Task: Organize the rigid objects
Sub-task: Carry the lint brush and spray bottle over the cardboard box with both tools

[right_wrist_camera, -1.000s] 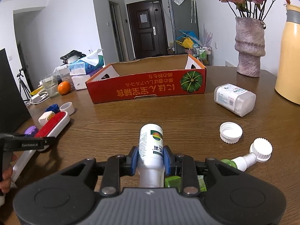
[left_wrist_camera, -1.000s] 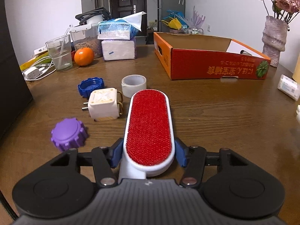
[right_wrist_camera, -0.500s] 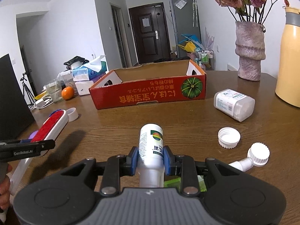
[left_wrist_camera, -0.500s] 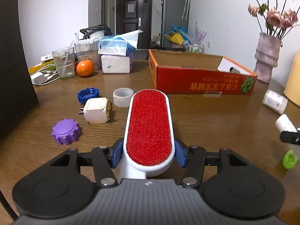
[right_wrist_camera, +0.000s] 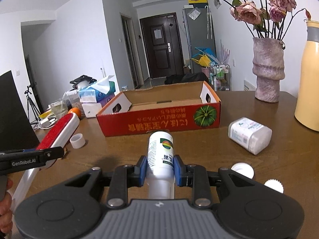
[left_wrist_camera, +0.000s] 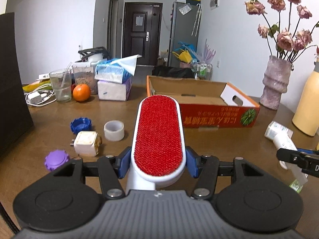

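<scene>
So the left tool (left_wrist_camera: 159,165) is clamped on the white lint brush with the red bristle pad (left_wrist_camera: 159,135), held up off the brown wooden tabletop (left_wrist_camera: 219,149), its tip overlapping the near wall of the open red cardboard box (left_wrist_camera: 217,117). The right tool (right_wrist_camera: 160,170) is squeezed tight on a white plastic bottle with a printed label (right_wrist_camera: 160,151), pointing at the same box (right_wrist_camera: 159,123). There's a clear strip of tabletop between both and the box's front edge; a white rectangular jar (right_wrist_camera: 250,135) lies off to the right.
</scene>
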{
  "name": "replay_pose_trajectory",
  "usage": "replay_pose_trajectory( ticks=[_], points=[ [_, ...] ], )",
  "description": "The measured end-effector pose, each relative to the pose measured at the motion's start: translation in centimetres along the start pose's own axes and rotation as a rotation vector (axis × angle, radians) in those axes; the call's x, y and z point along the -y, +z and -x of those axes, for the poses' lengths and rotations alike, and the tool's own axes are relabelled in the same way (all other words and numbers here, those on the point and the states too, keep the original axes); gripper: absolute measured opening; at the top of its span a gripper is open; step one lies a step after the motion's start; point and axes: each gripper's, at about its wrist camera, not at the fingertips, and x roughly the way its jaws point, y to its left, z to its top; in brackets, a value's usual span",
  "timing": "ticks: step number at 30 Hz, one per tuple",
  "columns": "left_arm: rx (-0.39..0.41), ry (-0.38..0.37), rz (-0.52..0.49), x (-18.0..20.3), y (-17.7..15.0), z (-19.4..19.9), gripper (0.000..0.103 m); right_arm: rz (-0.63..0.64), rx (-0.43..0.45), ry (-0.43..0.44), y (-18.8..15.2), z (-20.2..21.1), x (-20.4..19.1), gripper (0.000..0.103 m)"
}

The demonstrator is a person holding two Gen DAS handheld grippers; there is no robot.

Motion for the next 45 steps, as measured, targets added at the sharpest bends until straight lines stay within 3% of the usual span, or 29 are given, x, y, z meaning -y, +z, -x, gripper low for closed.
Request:
replay_pose_trajectory(
  ticks=[12,24,45],
  points=[
    [0.06,-0.01,0.034,1.5,3.6,-1.0,0.057,-0.008,0.023,0.013,3.0,-2.0,0.2,0.027],
    [0.097,0.019,0.062,2.8,7.0,-4.5,0.057,0.001,0.058,0.018,7.2,-4.7,0.6,0.027],
    [0.071,0.034,0.097,4.1,10.7,-12.0,0.057,0.004,0.044,-0.008,11.9,-10.6,1.9,0.027]
  ],
)
